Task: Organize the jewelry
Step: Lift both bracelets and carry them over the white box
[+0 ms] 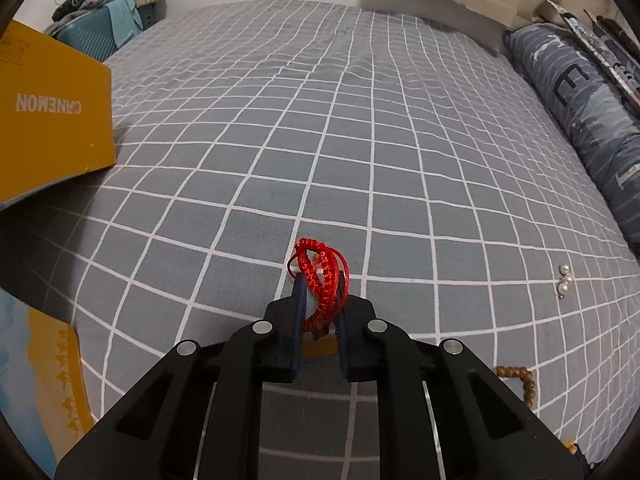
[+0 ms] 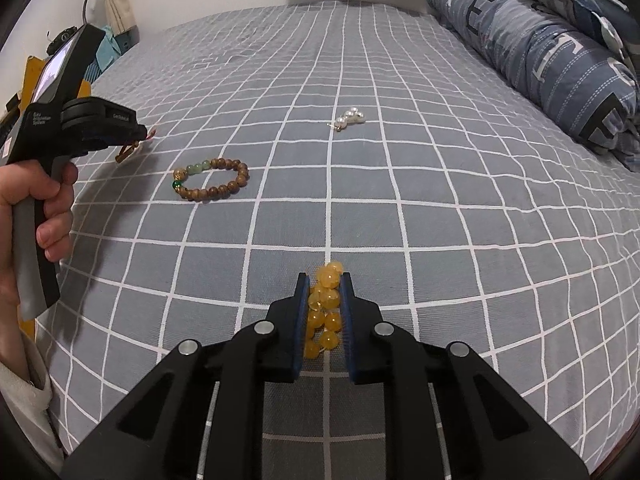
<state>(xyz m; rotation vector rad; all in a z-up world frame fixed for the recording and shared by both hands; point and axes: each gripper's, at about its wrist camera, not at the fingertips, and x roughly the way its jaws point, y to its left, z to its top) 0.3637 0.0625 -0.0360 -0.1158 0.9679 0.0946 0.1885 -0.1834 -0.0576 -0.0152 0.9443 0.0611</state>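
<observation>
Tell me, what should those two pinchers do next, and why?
Probably lift both straight up a little. The left gripper is shut on the red cord bracelet and the right gripper on the yellow bead bracelet, both low over the checked bedsheet, so raising them avoids dragging.

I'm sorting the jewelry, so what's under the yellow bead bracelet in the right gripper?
The right gripper pinches the yellow bead bracelet; beneath shows only the grey checked bedsheet. The patch directly under the beads is covered.
</observation>
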